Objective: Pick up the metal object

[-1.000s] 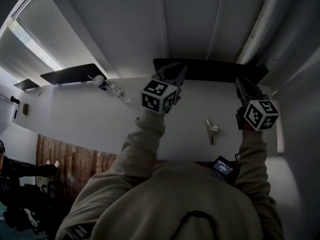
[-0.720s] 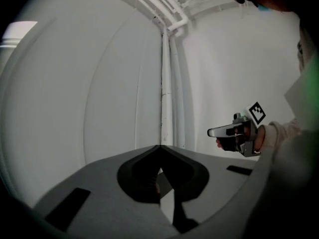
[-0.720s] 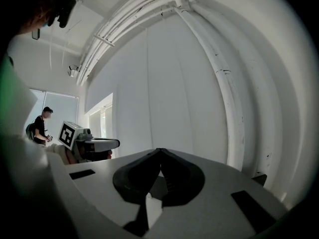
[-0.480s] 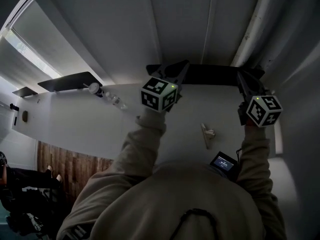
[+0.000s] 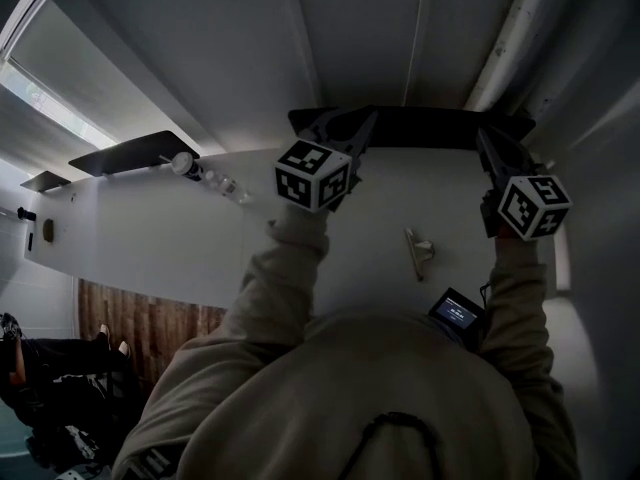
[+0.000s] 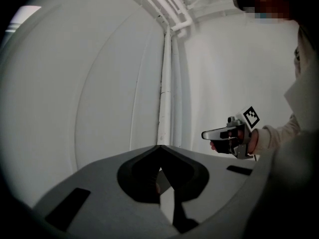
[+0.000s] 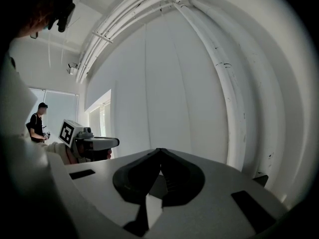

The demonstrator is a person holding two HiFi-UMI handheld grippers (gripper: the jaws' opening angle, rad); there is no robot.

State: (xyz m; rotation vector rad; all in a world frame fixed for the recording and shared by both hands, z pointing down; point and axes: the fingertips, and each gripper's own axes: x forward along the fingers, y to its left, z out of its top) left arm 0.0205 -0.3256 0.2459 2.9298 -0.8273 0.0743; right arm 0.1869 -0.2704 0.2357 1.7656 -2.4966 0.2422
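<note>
The metal object (image 5: pixel 418 251), a small pale angled piece, lies on the white table (image 5: pixel 200 238) between my two arms. My left gripper (image 5: pixel 356 128) is held above the table to the object's upper left, jaws shut and empty. In the left gripper view its tips (image 6: pixel 159 147) meet and face a white wall, with the right gripper (image 6: pixel 219 133) off to the side. My right gripper (image 5: pixel 487 146) hovers to the object's upper right, also shut on nothing. In its own view the jaws (image 7: pixel 159 151) are closed, with the left gripper (image 7: pixel 99 143) beside them. Neither gripper touches the object.
Two small bottles (image 5: pixel 186 164) (image 5: pixel 231 186) lie on the table's left part. A small lit device (image 5: pixel 458 311) sits by my right forearm. A dark ledge (image 5: pixel 420 126) runs along the table's far end. White pipes (image 7: pixel 234 98) climb the wall. Another person (image 7: pixel 37 119) stands far off.
Both grippers have drifted a little farther away over the table, toward the dark ledge. Their jaws have stayed shut, and the metal object has not been touched.
</note>
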